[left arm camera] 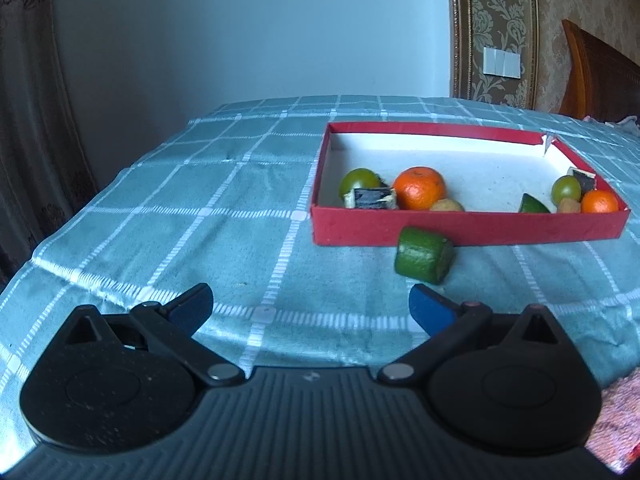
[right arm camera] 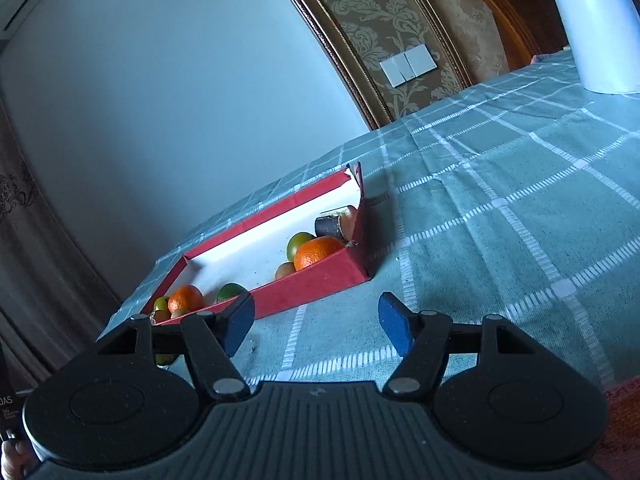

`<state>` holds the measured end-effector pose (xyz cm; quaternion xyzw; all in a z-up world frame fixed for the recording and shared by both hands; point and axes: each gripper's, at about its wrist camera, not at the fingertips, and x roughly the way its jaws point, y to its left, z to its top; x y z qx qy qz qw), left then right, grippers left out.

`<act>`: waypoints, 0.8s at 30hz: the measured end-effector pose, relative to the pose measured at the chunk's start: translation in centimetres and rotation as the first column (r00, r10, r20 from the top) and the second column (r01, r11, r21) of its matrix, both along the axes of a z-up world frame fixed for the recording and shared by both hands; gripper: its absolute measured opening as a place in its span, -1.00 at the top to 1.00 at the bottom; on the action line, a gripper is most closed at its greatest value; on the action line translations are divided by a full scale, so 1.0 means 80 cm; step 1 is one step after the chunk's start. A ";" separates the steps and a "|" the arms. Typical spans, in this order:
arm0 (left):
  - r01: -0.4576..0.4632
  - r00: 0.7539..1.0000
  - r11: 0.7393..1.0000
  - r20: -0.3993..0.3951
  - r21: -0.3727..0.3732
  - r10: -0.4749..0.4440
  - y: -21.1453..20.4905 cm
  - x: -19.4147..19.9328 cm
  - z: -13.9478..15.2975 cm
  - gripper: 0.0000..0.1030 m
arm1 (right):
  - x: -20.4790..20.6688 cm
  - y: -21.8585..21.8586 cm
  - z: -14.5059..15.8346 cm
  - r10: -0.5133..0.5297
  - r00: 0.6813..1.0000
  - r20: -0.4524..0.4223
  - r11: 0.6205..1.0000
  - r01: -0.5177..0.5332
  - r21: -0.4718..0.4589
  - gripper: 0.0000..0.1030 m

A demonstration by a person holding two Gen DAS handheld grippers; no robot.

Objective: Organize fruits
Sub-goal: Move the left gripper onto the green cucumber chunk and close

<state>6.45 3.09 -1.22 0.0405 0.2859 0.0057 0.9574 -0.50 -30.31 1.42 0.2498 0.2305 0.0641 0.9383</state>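
Where the checked cloth [left arm camera: 168, 216] runs bare at left, nothing sits on it; the left gripper [left arm camera: 311, 307] hangs low over it, jaws wide apart and empty. Right of centre stands one red box [left arm camera: 468, 229], white inside. Counted in the left wrist view, left to right: one green fruit [left arm camera: 359, 181], one dark block [left arm camera: 372, 199] leaning on it, one large orange [left arm camera: 419, 187], one tan piece [left arm camera: 447, 205] touching that orange; then a gap; one green wedge [left arm camera: 533, 204], a second green fruit [left arm camera: 566, 189], a second dark block [left arm camera: 583, 179] behind it, a second tan piece [left arm camera: 569, 205], one small orange [left arm camera: 599, 201]. That makes two of each, wedge single. One green cylinder [left arm camera: 424, 255] lies on its side outside, just in front of the box's near wall, near the left gripper's right finger. In the right wrist view, the right gripper [right arm camera: 316, 326] hangs just off the box corner, jaws apart, empty. One white post [right arm camera: 596, 28] stands far right.
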 end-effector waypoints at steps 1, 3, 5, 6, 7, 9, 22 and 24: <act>0.005 1.000 1.000 0.006 0.002 -0.005 -0.003 -0.001 0.002 -1.00 | -0.001 -0.001 -0.001 0.002 1.000 -0.001 1.000 -0.002 0.002 -0.33; 0.014 1.000 1.000 0.016 0.008 -0.014 -0.010 -0.002 0.008 -1.00 | -0.001 -0.002 -0.001 -0.002 1.000 -0.002 1.000 0.002 0.009 -0.34; 0.038 0.999 0.999 0.021 0.013 -0.038 -0.017 -0.001 0.012 -1.00 | -0.002 -0.003 -0.001 -0.003 1.000 0.005 1.000 0.003 0.012 -0.35; 0.052 0.998 0.998 0.022 0.025 -0.052 -0.021 0.001 0.013 -1.00 | -0.003 -0.003 -0.001 -0.002 1.000 0.007 1.000 0.002 0.012 -0.40; 0.061 0.998 0.997 0.026 0.040 -0.062 -0.026 0.002 0.013 -1.00 | -0.004 -0.002 -0.001 -0.002 1.000 0.008 1.000 0.002 0.010 -0.41; 0.080 0.996 0.995 0.034 0.063 -0.082 -0.035 0.006 0.013 -1.00 | -0.004 -0.002 -0.001 -0.002 1.000 0.009 1.000 0.001 0.008 -0.44; 0.128 0.991 0.992 -0.037 0.005 -0.128 -0.049 0.046 -0.002 -0.68 | -0.002 -0.001 -0.002 -0.002 1.000 0.003 1.000 0.002 0.009 -0.45; 0.127 0.991 0.992 -0.048 -0.002 -0.127 -0.049 0.050 -0.005 -0.59 | -0.001 -0.001 -0.002 -0.001 1.000 0.001 1.000 0.001 0.008 -0.45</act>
